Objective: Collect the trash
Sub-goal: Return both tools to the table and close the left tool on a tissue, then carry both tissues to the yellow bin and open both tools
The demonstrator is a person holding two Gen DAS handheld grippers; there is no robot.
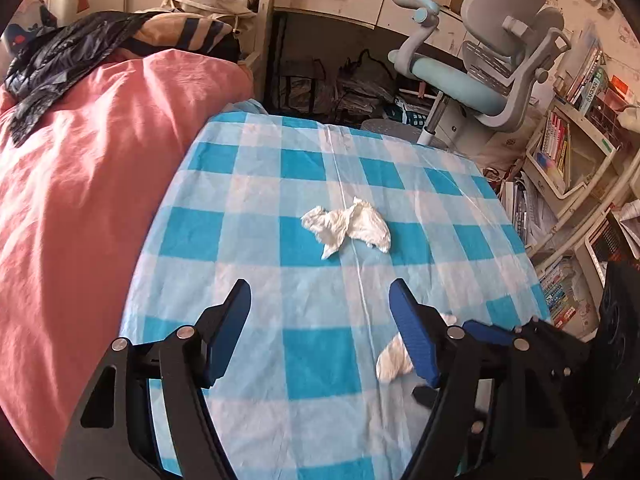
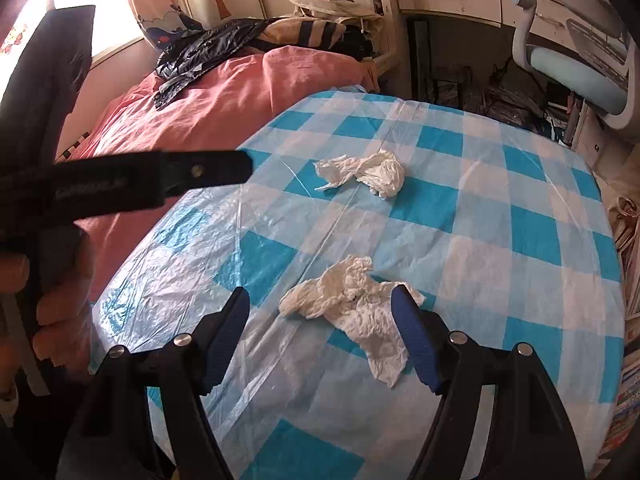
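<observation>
Two crumpled white tissues lie on the blue-and-white checked tablecloth [image 1: 312, 356]. In the left wrist view my left gripper [image 1: 320, 286] is open and empty, with the far tissue [image 1: 348, 226] ahead of it. The near tissue [image 1: 392, 358] is partly hidden behind its right finger. In the right wrist view my right gripper [image 2: 320, 294] is open over the near tissue [image 2: 352, 312], which lies loose on the cloth between the fingers, its edge at the right fingertip. The far tissue [image 2: 368, 174] sits beyond. A black trash bag [image 2: 192, 54] lies on the pink bedding.
Pink bedding [image 1: 80, 184] borders the table's left side. A grey-and-blue desk chair [image 1: 480, 72] and a white desk stand behind the table. Shelves crammed with books [image 1: 560, 152] line the right. A hand [image 2: 56, 292] grips the left tool at the right wrist view's left edge.
</observation>
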